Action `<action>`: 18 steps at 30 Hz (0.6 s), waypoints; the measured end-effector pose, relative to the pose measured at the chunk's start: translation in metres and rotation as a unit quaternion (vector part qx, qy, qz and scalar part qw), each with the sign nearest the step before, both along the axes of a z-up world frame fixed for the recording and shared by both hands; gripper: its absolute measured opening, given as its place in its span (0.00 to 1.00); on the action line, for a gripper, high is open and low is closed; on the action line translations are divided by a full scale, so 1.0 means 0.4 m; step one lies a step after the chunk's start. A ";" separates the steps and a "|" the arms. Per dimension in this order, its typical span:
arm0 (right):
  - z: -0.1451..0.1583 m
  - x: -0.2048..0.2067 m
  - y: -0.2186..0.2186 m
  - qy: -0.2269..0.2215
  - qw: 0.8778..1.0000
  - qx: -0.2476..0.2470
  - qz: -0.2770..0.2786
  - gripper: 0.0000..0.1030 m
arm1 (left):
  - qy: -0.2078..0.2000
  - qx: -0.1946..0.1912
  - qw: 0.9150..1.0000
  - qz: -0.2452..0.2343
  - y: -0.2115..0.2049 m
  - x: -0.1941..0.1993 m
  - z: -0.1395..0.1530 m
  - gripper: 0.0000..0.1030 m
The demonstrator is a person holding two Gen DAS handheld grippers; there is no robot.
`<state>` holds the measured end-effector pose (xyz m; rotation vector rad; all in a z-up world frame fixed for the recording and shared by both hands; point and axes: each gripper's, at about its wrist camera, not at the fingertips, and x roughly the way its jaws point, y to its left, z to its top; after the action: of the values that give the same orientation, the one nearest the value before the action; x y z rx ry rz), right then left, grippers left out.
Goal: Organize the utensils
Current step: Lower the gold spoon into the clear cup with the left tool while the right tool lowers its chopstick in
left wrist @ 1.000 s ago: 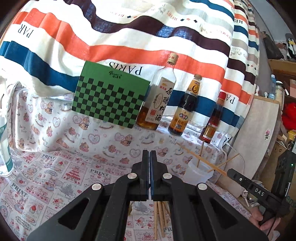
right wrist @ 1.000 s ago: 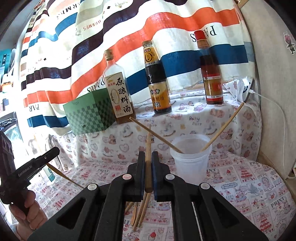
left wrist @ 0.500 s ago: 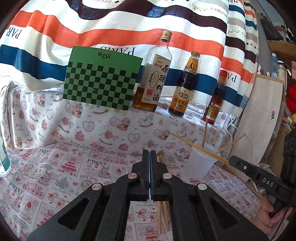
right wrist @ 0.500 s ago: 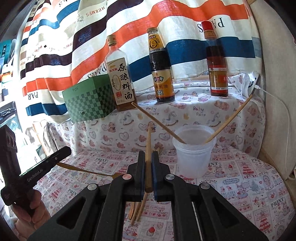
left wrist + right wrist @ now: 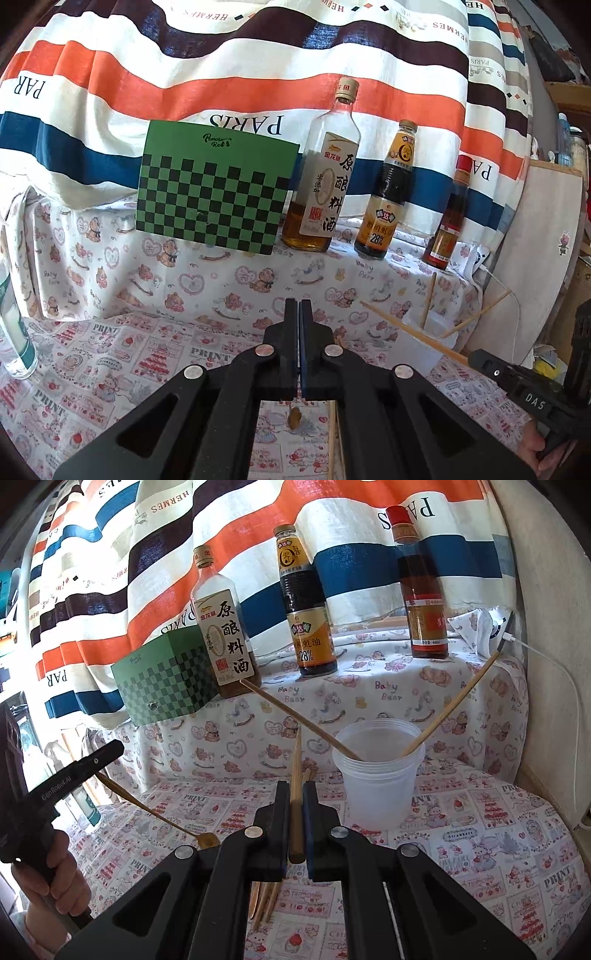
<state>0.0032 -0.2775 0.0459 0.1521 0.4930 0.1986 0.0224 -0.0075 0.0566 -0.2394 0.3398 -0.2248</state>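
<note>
Left gripper (image 5: 299,308): jaws pressed flat together; in the right wrist view it (image 5: 110,749) grips the thin handle of a small wooden spoon (image 5: 147,806), whose bowl hangs low over the printed tablecloth (image 5: 498,834).
Green checkered box (image 5: 214,199): on the raised ledge at the back, left of the bottles.
Cooking wine bottle (image 5: 328,184): upright, just beside the box.
Oyster sauce bottle (image 5: 388,199): upright, next along the ledge.
Right gripper (image 5: 295,790): clamped on one wooden chopstick (image 5: 296,771), pointing up and forward.
Loose chopsticks (image 5: 266,901): lying on the cloth below the right gripper.
Plastic cup (image 5: 376,775): right of the right gripper, with chopsticks leaning out each side.
Red-capped bottle (image 5: 421,590): far right on the ledge.
</note>
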 end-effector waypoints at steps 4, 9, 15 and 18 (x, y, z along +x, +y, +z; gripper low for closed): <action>0.001 -0.004 0.009 0.000 1.000 -0.004 0.005 0.07 | 0.002 0.006 1.000 -0.009 -0.017 -0.002 0.037 0.00; 0.004 -0.009 0.012 -0.007 1.000 -0.009 0.005 0.07 | 0.008 0.044 0.999 -0.020 -0.080 0.000 0.071 0.00; 0.007 -0.010 0.007 -0.006 1.000 -0.005 0.005 0.07 | 0.013 0.031 0.999 -0.027 -0.080 -0.020 0.041 0.00; 0.008 -0.013 0.011 -0.008 1.000 -0.007 0.009 0.07 | 0.000 0.020 0.999 -0.029 -0.066 -0.047 0.037 0.00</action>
<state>-0.0021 -0.2730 0.0489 0.1329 0.4804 0.2135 0.0036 -0.0338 0.0715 -0.1899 0.3507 -0.2743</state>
